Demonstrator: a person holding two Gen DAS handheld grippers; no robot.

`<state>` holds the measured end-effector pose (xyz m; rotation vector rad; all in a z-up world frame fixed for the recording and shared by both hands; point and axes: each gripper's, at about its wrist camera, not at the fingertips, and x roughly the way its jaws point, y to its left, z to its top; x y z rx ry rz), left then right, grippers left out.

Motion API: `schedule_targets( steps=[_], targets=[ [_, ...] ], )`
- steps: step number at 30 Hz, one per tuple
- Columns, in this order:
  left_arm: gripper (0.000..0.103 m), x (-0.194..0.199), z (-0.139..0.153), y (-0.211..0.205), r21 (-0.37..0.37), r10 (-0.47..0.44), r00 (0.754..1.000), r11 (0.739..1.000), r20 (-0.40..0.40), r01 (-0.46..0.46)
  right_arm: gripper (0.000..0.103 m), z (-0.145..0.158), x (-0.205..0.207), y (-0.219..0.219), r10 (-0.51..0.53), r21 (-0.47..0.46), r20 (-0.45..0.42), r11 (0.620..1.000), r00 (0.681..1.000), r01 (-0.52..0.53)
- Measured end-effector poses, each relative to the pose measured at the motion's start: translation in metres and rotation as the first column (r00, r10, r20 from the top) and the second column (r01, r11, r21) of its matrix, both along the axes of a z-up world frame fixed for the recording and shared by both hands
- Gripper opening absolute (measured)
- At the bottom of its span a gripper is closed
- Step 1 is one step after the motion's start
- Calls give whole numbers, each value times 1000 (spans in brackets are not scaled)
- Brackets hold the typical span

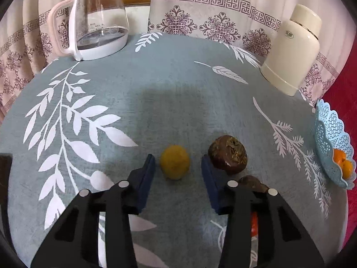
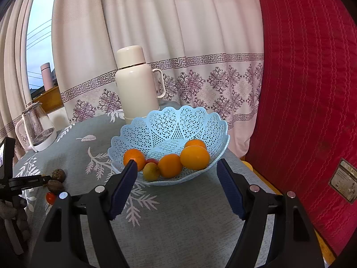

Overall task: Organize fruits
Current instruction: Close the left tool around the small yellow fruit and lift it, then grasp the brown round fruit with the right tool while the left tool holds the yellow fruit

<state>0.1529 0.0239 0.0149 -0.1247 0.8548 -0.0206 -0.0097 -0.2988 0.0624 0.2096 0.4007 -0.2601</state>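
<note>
In the left wrist view my left gripper point(image 1: 177, 163) is open, its blue pads on either side of a small yellow fruit point(image 1: 175, 165) lying on the tablecloth, without touching it. A brown wrinkled fruit point(image 1: 227, 157) lies just right of the right pad, a second brown one point(image 1: 253, 183) sits behind that finger, and a red fruit point(image 1: 254, 223) peeks out lower down. In the right wrist view my right gripper point(image 2: 176, 167) is open and empty, in front of the light blue lattice basket point(image 2: 171, 122) holding several oranges point(image 2: 194, 157) and a small yellowish fruit point(image 2: 151, 171).
A glass kettle point(image 1: 98, 22) stands at the back left and a cream thermos point(image 1: 292, 51) at the back right. The basket also shows at the right edge of the left wrist view point(image 1: 330, 134). A red padded panel point(image 2: 308, 89) stands right of the table. Curtains hang behind.
</note>
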Motion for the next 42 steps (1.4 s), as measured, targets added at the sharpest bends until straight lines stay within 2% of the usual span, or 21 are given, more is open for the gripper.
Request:
schedule_targets(
  steps=[1,3,10,18,22,24,28,31,32,36,42],
  targets=[
    [34,1,0,1,-10,-2,1000,1000,2,2,73,0,0,0,0,0,0,1000,1000,0],
    [27,2,-1,4,-28,-1,1000,1000,1,1,73,0,0,1,1,-5,-2,1000,1000,-1],
    [27,-7,4,9,-62,2,999,998,45,1,73,-1,0,3,-4,-20,-11,1000,1000,4],
    [27,-20,14,20,-81,49,994,996,99,-42,73,0,4,10,-4,-60,-31,998,1000,2],
    [27,-24,19,26,-70,86,988,995,126,-77,73,6,9,24,50,-73,-52,996,997,-54],
    [27,-25,21,28,-76,96,987,993,130,-87,73,11,14,34,114,-50,-62,992,991,-118],
    [27,-29,24,30,-63,113,982,993,149,-105,73,14,37,58,289,63,-110,957,951,-283],
    [27,-32,27,32,-52,124,978,992,169,-117,73,9,59,81,414,157,-151,907,898,-391],
    [27,-32,27,32,-56,125,977,992,170,-117,73,5,70,90,462,203,-169,881,871,-428],
    [27,-32,28,33,-59,135,976,990,173,-127,73,-5,93,117,536,282,-201,833,820,-475],
    [27,-35,30,38,-80,156,971,986,181,-144,71,-15,118,157,616,321,-235,779,752,-538]
  ],
)
